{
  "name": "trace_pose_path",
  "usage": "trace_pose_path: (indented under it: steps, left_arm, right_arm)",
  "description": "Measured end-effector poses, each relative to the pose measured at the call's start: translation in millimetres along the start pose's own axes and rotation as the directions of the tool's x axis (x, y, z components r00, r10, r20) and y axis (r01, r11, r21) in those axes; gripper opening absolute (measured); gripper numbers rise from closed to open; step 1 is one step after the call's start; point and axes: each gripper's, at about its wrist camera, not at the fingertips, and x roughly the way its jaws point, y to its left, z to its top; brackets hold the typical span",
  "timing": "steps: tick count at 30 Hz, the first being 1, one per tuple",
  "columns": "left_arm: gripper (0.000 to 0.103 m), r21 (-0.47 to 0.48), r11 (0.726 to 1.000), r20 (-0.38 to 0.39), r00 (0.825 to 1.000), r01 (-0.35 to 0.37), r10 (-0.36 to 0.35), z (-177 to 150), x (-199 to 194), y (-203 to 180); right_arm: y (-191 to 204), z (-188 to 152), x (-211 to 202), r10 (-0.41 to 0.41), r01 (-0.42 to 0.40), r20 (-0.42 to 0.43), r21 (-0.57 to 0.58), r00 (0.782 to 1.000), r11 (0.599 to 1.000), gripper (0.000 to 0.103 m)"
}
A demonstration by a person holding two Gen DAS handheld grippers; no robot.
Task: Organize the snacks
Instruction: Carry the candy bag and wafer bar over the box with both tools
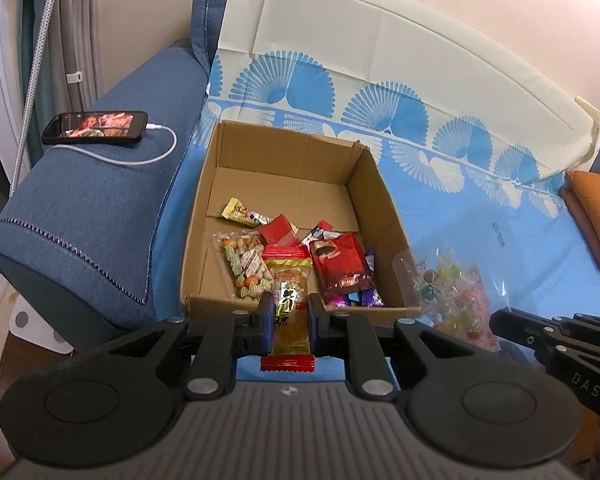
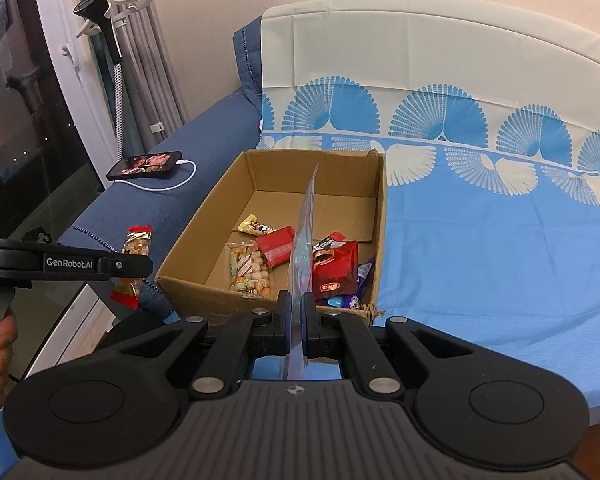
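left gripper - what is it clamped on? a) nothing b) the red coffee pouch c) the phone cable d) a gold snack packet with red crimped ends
d: the left gripper is shut on the gold snack packet, whose red end sticks out below the pads, just in front of the cardboard box.

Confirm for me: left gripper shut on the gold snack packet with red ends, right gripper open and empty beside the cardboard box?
Not quite. The right gripper is shut on a clear plastic bag, seen edge-on in the right wrist view. The left gripper does clamp the gold snack packet, near the cardboard box.
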Motion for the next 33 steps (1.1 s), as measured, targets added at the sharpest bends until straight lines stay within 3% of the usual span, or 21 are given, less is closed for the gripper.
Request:
trace_pose_path:
  steps: [10,17,33]
  left_arm:
    - [0.018,0.03,0.998,0.03,0.998,0.049,-0.05,37.2,14.3,-1.0]
    - [0.018,0.03,0.998,0.034,0.998,0.049,-0.05,65.2,41.7,0.8]
    - [0.018,0.046,0.999,-0.098,0.995,-0.001,0.006,109.5,165.2,9.9]
  right_arm:
    - [-2.0,26.6,19.2,-0.006,0.006,0.025,-0.013,1.0,1.0,0.005]
    - [-3.6,49.7,54.1,0.009,-0.009,0.013,-0.003,1.0,1.0,0.005]
    - [-24.5,96.8,174.4,0.055,-0.047,-0.083,0.096,0.995,0.994,0.006]
